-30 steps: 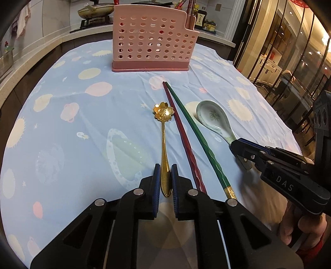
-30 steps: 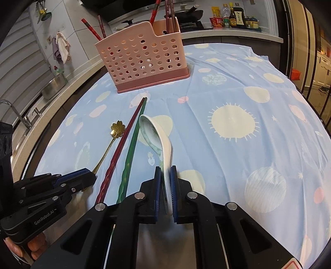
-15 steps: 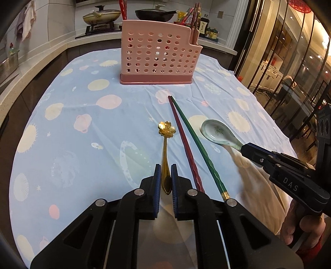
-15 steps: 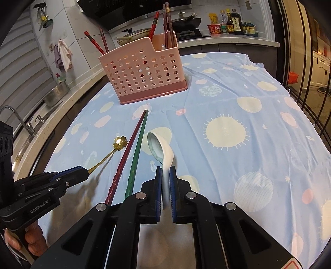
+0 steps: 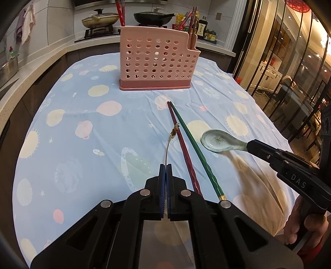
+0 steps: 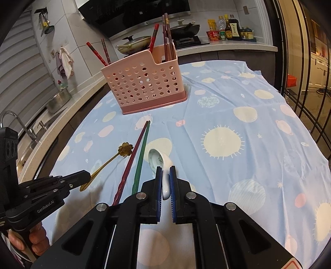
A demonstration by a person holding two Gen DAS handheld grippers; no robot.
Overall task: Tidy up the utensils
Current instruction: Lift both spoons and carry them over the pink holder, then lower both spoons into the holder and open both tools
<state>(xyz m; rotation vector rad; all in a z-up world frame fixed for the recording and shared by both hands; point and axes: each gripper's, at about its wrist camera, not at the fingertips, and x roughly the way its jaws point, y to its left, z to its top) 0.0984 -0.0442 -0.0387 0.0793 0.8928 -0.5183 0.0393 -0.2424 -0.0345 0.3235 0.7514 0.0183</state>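
Observation:
My left gripper (image 5: 165,165) is shut on the handle of a gold flower-headed spoon (image 5: 172,137), which is lifted off the cloth and seen edge-on. My right gripper (image 6: 165,168) is shut on the handle of a white ceramic spoon (image 6: 157,160), also raised above the table. A dark red chopstick (image 5: 182,147) and a green chopstick (image 5: 195,149) lie side by side on the cloth between the two spoons. The pink perforated utensil holder (image 5: 156,62) stands at the far end with several chopsticks upright in it. The gold spoon (image 6: 115,159) and left gripper (image 6: 85,175) show at the right wrist view's lower left.
A blue planet-print cloth (image 5: 93,128) covers the table. A kitchen counter with pans (image 5: 151,17) and sauce bottles (image 6: 229,29) runs behind the holder. A sink and tap (image 6: 18,124) sit at the left, glass doors (image 5: 289,62) at the right. A person's hands grip both handles.
Both spoons have been lifted off the cloth. The gold spoon turned from flat to edge-on in my left gripper, whose jaws drew tight. The ceramic spoon rose with my right gripper.

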